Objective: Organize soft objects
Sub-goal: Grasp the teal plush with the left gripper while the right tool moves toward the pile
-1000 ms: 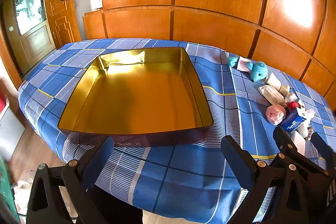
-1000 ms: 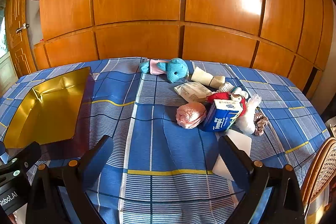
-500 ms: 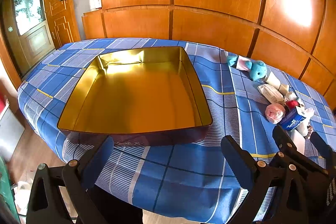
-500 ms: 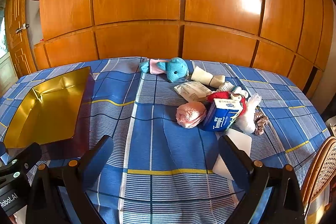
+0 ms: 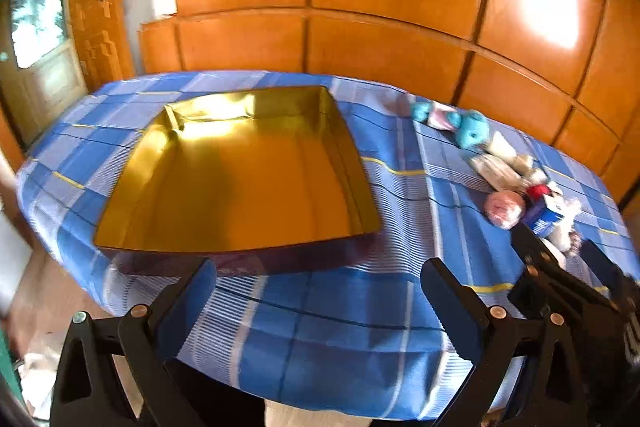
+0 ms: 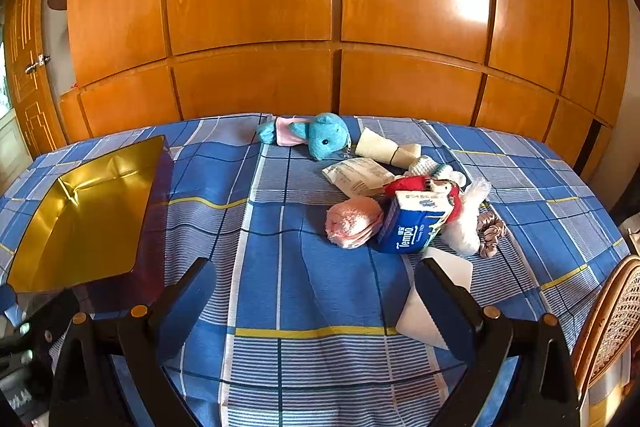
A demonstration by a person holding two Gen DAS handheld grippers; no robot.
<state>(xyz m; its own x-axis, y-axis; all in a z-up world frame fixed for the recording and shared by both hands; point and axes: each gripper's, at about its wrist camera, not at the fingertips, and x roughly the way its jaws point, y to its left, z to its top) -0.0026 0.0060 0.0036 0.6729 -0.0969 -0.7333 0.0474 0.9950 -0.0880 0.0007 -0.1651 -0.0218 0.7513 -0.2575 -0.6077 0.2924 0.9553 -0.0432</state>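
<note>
Right wrist view shows both grippers spread wide and empty: the right gripper [image 6: 312, 301], reaching for the pink towel roll [image 6: 352, 223], could topple the leaning Tempo tissue pack [image 6: 414, 227] touching it, while the left gripper [image 5: 320, 299] waits by the gold tray [image 5: 360, 163].

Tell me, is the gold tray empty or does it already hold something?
Empty. The gold tray shows only its bare shiny floor; the soft things, such as the blue plush, lie on the tablecloth.

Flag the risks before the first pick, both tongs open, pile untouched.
1. The pile is tight: the pink rolled cloth touches the Tempo tissue pack, so the right tongs could drag both.
2. The white card lies flat under one right finger; flat things may slip from a pinch.
3. The gold tray sits near the table's front edge; the left tongs could nudge it off.
</note>
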